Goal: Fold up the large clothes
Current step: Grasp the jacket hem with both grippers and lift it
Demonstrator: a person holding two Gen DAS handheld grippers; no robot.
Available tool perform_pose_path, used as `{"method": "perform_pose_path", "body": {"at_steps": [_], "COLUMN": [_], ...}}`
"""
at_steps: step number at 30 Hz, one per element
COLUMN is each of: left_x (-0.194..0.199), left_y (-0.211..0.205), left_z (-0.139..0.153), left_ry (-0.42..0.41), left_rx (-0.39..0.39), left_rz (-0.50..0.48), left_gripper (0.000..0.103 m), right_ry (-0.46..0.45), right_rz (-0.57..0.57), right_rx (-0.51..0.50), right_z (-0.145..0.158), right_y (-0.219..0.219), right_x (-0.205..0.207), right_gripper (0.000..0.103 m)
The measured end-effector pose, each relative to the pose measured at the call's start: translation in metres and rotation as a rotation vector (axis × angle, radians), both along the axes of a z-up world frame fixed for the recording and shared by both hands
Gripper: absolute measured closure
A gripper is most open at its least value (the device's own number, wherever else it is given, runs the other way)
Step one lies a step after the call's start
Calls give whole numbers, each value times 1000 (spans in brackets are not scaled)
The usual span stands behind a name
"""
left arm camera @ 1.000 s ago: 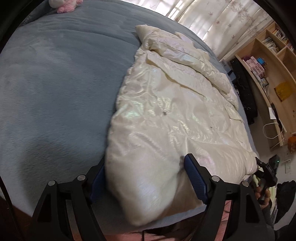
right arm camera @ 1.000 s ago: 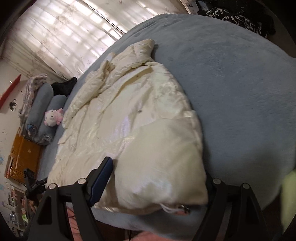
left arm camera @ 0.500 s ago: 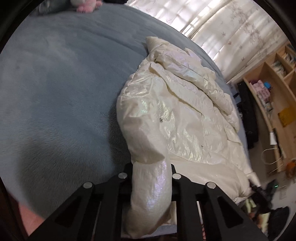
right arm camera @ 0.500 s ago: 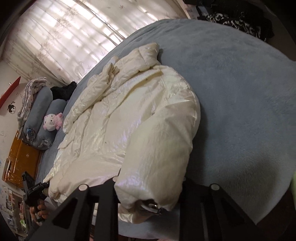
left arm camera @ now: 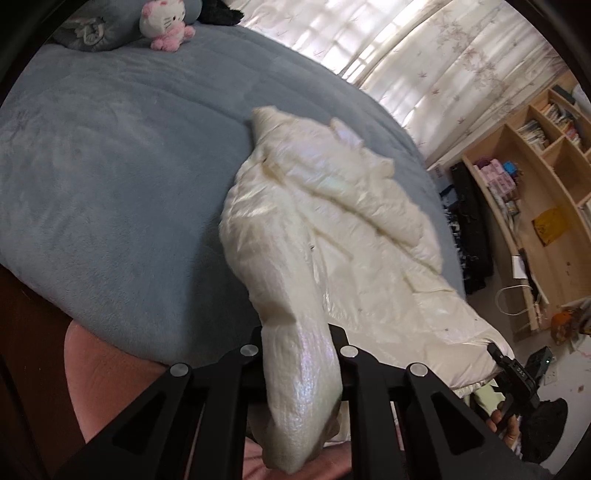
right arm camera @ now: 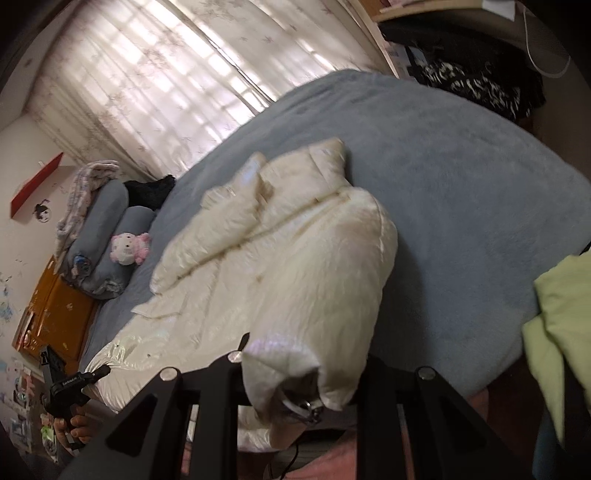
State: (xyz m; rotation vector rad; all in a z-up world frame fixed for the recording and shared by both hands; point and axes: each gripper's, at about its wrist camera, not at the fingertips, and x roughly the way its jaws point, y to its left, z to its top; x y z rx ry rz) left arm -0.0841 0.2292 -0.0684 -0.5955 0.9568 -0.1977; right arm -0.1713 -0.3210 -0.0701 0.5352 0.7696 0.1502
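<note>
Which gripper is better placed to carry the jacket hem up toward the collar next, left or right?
Neither clearly: left gripper and right gripper each clamp a hem corner of the cream jacket, so probably both together.

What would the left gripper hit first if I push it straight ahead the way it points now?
The cream puffer jacket itself: the left gripper is shut on its hem, and the bunched body lies directly ahead on the blue bed. Depth is uncertain.

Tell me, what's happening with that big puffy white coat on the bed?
A person is folding the cream puffer jacket on the grey-blue bed. Each hand holds a gripper: the left gripper and the right gripper have each pinched a bottom corner of the jacket and lifted it off the bed. The collar end lies flat. A pink and white plush toy sits by the pillows.
</note>
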Motion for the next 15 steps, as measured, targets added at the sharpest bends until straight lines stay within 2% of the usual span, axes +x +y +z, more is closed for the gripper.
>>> {"method": "perform_pose_path", "body": {"at_steps": [4, 8, 11, 15], "left_x": [14, 54, 100, 179], "left_y": [3, 16, 23, 24], "left_z": [26, 36, 42, 46], "left_ry": [-27, -38, -50, -77], "left_rx": [-59, -167, -211, -214], "left_rz": [22, 68, 105, 141], "left_gripper": [94, 93, 93, 93], "right_ry": [-69, -124, -156, -166], "right_rz": [2, -6, -17, -27], "right_rx": [10, 32, 81, 147], "right_z": [27, 43, 53, 58], "right_y": [-3, -5, -11, -21], "right_x": [7, 36, 78, 150], "right_gripper": [82, 82, 82, 81]}}
